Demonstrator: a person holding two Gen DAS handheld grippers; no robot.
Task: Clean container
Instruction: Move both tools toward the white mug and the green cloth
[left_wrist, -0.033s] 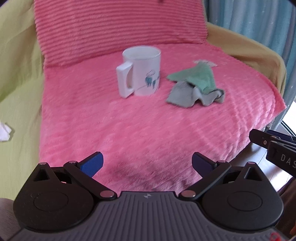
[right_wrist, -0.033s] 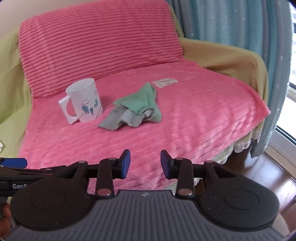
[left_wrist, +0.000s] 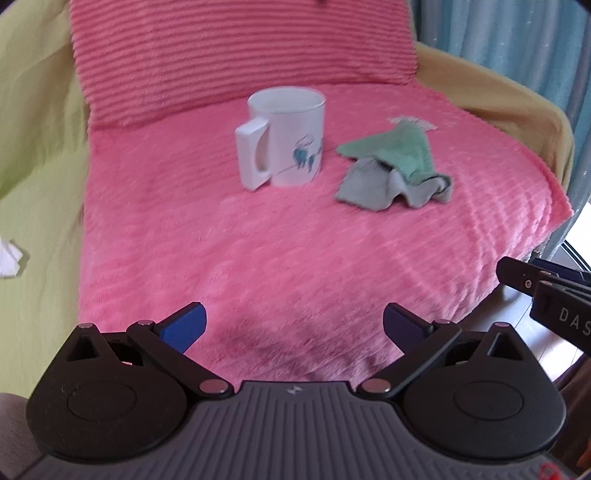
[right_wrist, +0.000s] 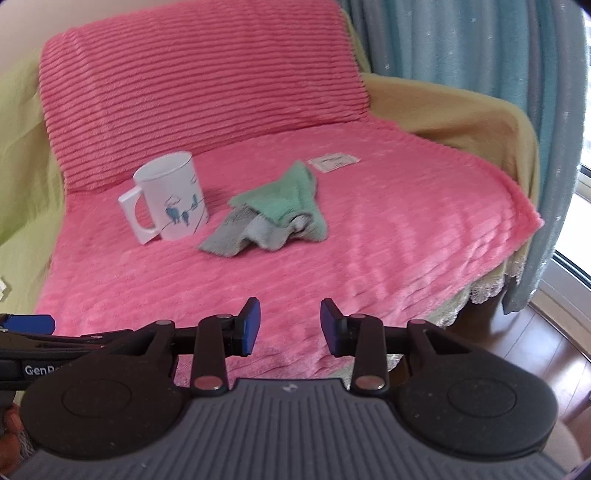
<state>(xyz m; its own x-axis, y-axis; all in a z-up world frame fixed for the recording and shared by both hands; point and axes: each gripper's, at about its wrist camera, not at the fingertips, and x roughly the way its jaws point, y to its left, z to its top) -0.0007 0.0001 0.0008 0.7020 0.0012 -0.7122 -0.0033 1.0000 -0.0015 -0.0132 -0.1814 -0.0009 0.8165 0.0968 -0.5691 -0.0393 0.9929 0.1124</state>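
Pink blanket (left_wrist: 295, 258) carries the mug (left_wrist: 286, 136) ahead of the left gripper (left_wrist: 293, 326) (wide open, empty); right gripper (right_wrist: 290, 326), half open and empty, faces the cloth (right_wrist: 273, 214).

A home, by the look of it a living room or sitting corner. Soft sofa (right_wrist: 461, 110) draped in a yellow-green cover, topped with a ribbed pink fleece blanket (right_wrist: 332, 258) over seat and backrest. Lace trim (right_wrist: 484, 291) hanging at the front edge of the seat. Long blue-grey curtains (right_wrist: 480, 55) falling to the floor just beside the sofa's arm, daylight coming through a window (right_wrist: 583, 184) behind them. Warm wooden floorboards (right_wrist: 535, 350) below. Household odds on the seat: a white mug (right_wrist: 170, 197) printed with small birds, a crumpled green and grey cloth (right_wrist: 273, 214).
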